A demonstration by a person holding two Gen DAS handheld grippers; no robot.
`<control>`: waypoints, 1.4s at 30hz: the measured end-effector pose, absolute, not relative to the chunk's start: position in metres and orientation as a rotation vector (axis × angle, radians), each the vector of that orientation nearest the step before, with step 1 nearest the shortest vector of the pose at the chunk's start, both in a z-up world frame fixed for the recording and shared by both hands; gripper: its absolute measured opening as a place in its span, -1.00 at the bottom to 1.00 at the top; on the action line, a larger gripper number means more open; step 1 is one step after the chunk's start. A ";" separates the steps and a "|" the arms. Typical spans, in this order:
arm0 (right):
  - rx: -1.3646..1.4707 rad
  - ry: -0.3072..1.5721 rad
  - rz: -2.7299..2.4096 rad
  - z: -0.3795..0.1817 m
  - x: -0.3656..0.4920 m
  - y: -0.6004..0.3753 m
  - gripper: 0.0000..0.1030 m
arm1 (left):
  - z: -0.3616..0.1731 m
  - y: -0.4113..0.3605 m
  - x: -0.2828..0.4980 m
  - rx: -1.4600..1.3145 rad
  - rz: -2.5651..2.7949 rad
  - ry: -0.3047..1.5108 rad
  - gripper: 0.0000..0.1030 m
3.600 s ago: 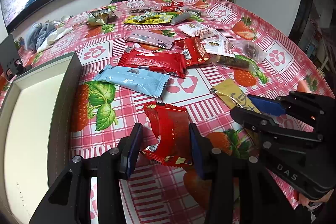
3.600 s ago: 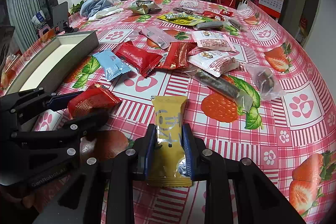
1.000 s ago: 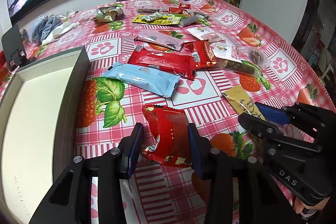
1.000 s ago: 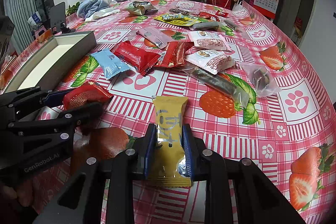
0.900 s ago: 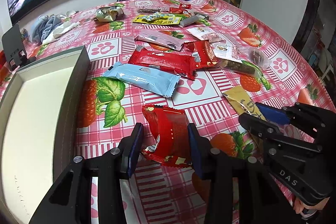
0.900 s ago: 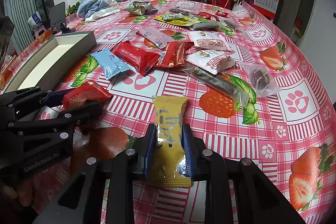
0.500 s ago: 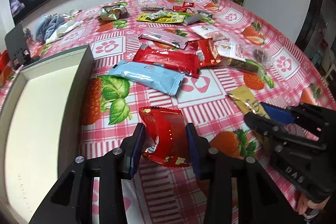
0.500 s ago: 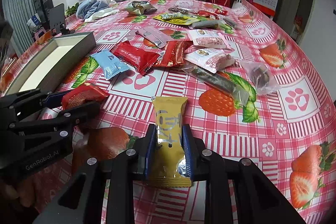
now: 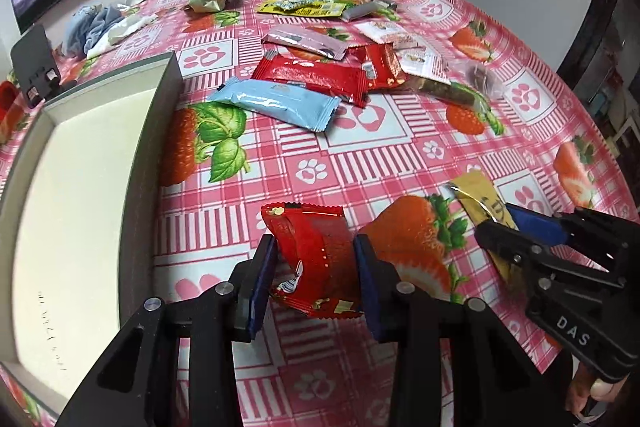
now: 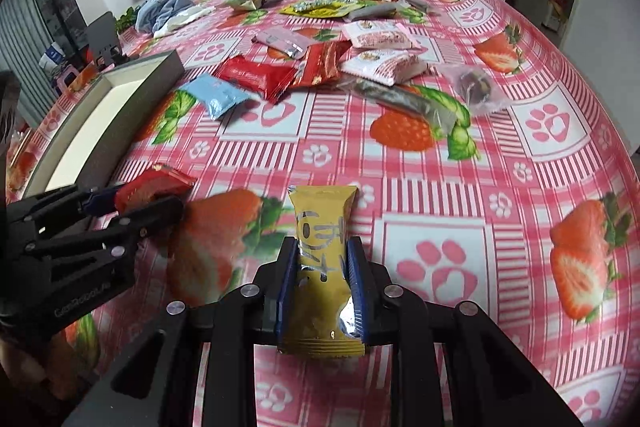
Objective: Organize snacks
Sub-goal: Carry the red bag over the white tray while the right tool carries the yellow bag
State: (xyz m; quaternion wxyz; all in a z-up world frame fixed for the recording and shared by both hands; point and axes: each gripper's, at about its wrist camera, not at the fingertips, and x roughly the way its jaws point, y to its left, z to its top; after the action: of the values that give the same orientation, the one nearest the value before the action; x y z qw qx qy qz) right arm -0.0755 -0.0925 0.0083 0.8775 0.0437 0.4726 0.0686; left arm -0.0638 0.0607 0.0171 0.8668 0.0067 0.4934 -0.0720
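Two packets picked up, box bare, most snacks not yet sorted.

Left gripper [image 9: 314,277] is clamped on a red packet [image 9: 316,259]; right gripper [image 10: 322,283] is clenched on a yellow packet [image 10: 322,267]. Both packets look lifted just clear of the tablecloth [image 9: 400,163], near its front edge. The grey box [image 9: 76,187] sits at the left, nothing visible inside. Left to do, by my reckoning: nearly everything. A blue packet [image 9: 276,103], a long red packet [image 9: 312,81] and many more lie scattered mid-table and beyond.
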 end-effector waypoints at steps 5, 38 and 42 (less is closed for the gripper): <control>0.073 0.999 0.139 0.008 -0.081 -0.089 -0.49 | 0.016 0.058 -0.069 0.028 -0.142 1.043 -0.18; 0.041 1.047 0.193 0.007 -0.078 -0.078 0.27 | 0.017 0.064 -0.076 0.008 -0.165 1.054 -0.18; -0.011 1.047 0.138 0.004 -0.074 -0.066 0.33 | 0.017 0.064 -0.078 0.015 -0.160 1.053 -0.18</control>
State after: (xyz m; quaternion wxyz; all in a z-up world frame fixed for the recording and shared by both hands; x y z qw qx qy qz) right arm -0.0743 -0.0659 0.0040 0.8638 -0.0052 0.4994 0.0658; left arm -0.0780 0.0636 0.0175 0.8616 0.0072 0.5018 -0.0761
